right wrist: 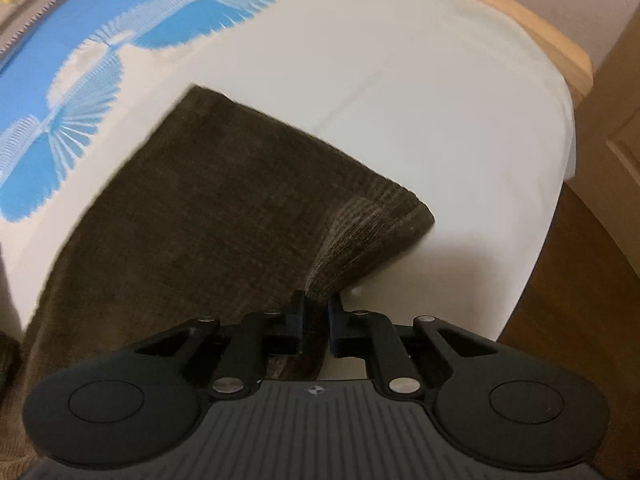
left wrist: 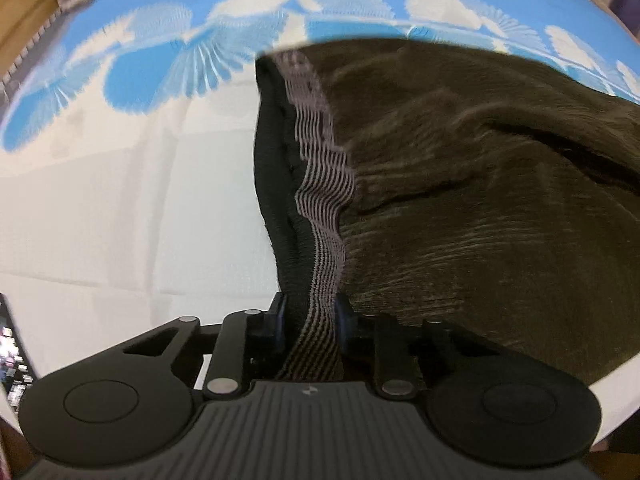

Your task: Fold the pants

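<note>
**A:** What does the left wrist view show?

**B:** The left gripper (left wrist: 310,322) sits at six o'clock, its two fingers clamped on the waistband (left wrist: 320,200) of the pants (left wrist: 480,200). The waistband is a striped grey elastic strip running from the fingers up toward twelve o'clock. The dark olive-brown corduroy spreads from the centre out to three o'clock, wrinkled and partly lifted.

**A:** What lies under the pants?

**B:** A bedsheet (left wrist: 120,200), white from nine o'clock to the centre, with a blue and white fan pattern across the band from ten to two o'clock.

**A:** And the right wrist view?

**B:** The right gripper (right wrist: 314,320) is at six o'clock, fingers pressed together on a pinched fold of the same fabric. From there the pants spread up and toward nine o'clock over the sheet. A ribbed corner sticks out just right of centre, toward three o'clock.

**A:** Anything else there?

**B:** A wooden bed edge (right wrist: 540,28) curves past one to two o'clock. The picture is slightly blurred.
</note>
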The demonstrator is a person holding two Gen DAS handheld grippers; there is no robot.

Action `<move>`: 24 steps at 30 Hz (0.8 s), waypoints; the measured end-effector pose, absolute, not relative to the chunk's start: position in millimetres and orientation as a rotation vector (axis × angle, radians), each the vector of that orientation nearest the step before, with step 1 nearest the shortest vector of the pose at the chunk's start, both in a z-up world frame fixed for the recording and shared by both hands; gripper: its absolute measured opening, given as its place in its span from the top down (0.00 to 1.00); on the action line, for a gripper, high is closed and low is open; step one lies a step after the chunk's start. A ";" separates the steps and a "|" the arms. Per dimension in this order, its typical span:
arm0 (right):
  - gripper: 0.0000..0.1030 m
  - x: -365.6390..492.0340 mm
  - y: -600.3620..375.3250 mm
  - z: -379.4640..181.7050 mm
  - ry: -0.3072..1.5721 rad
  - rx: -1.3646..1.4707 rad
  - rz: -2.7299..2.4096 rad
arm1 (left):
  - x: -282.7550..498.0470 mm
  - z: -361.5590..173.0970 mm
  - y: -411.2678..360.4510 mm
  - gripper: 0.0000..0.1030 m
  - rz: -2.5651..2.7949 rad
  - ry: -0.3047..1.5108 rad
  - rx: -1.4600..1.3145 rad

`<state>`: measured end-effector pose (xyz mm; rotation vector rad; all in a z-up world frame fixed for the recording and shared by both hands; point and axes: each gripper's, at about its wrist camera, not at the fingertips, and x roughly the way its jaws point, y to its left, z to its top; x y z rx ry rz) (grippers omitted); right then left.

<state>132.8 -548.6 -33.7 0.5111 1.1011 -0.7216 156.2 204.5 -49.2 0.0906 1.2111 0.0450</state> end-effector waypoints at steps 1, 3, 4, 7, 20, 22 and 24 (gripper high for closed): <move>0.90 131.2 -545.5 -29.4 1.098 0.495 -0.701 | 150.3 -41.3 204.4 0.83 0.061 1.197 0.111; 0.90 135.6 -544.6 -28.2 1.125 0.456 -0.682 | 139.2 -31.5 208.7 0.84 0.117 1.183 0.152; 0.90 136.7 -544.4 -31.7 1.154 0.446 -0.678 | 135.8 -30.5 212.6 0.84 0.129 1.189 0.143; 0.89 136.4 -543.9 -39.5 1.242 0.416 -0.684 | 130.4 -42.0 210.4 0.80 0.105 1.262 0.168; 0.84 131.2 -491.9 62.9 0.665 0.335 -0.474 | 137.6 35.9 131.2 0.40 0.103 0.842 0.184; 0.77 137.0 -477.3 73.5 0.612 0.315 -0.387 | 137.9 53.5 107.0 0.29 0.062 0.760 0.151; 0.59 146.9 -459.5 76.6 0.613 0.303 -0.311 | 145.3 72.3 79.0 0.23 0.046 0.711 0.141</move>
